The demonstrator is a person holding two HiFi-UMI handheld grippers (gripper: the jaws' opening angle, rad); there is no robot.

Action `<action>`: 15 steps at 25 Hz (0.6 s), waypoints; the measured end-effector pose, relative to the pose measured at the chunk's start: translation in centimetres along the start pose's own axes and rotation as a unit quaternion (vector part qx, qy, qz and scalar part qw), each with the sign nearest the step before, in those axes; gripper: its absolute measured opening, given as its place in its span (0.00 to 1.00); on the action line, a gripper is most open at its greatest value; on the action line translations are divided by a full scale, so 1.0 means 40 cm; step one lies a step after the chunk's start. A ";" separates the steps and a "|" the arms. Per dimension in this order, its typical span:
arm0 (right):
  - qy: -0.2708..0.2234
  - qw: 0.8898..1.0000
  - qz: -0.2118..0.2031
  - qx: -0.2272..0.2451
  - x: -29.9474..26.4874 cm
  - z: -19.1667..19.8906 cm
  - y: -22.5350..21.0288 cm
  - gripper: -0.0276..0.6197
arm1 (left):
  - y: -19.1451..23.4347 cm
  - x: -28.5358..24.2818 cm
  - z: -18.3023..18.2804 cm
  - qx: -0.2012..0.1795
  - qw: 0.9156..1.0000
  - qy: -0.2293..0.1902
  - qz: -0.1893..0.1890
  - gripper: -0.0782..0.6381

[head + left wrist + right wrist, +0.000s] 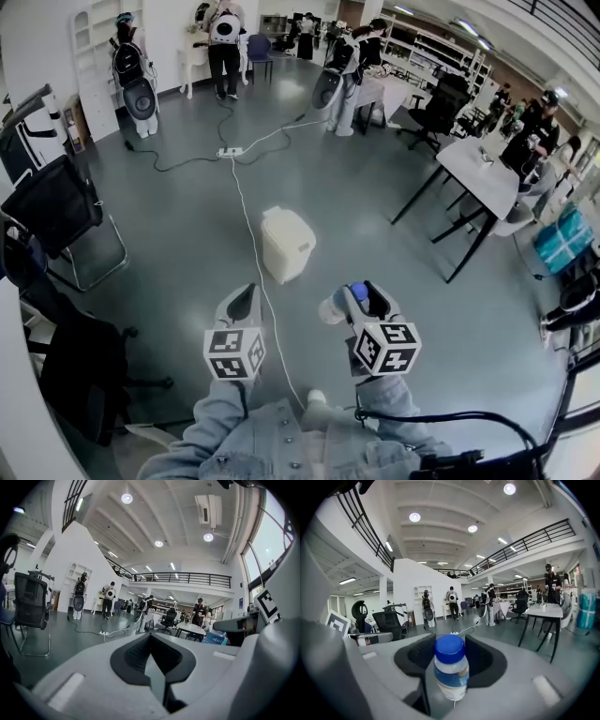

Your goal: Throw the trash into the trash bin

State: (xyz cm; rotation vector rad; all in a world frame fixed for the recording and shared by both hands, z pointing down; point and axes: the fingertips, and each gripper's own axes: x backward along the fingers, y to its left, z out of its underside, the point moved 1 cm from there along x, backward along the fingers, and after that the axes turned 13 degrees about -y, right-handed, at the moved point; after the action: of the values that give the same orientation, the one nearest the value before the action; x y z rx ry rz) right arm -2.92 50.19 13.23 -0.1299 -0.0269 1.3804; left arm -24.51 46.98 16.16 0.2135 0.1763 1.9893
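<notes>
The right claw [359, 295] grips a small clear plastic bottle with a blue cap [451, 670], the cap pointing out past its tips. The left claw [246, 302], just beside it, is closed and empty. A white lidded plastic trash bin [286, 244] stands on the grey floor [187, 216] ahead of both claws

A large open office-like lab hall is shown: a cable-crossed grey floor [178, 225] is seen ahead of the left gripper [246, 296], tables [487, 164] and office chairs [441, 101] are set right of the right gripper [361, 296], and a railed mezzanine [187, 579] is seen above.
</notes>
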 end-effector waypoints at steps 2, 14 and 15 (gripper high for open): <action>0.004 1.000 0.010 -0.010 -0.007 0.012 -0.026 0.35 | -0.004 -0.017 0.012 -0.002 1.000 0.005 0.003 0.12; 0.000 1.000 0.017 -0.019 -0.195 0.001 -0.243 0.35 | -0.048 -0.260 0.056 -0.023 0.999 0.021 -0.008 0.12; -0.002 1.000 0.015 -0.019 -0.215 -0.004 -0.266 0.35 | -0.055 -0.286 0.056 -0.027 0.999 0.020 -0.009 0.12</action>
State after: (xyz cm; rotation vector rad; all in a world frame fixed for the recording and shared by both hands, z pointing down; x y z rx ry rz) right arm 5.85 39.79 14.71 -0.1594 -0.0540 1.4110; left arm -17.37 37.55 17.05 0.1372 0.1507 1.9782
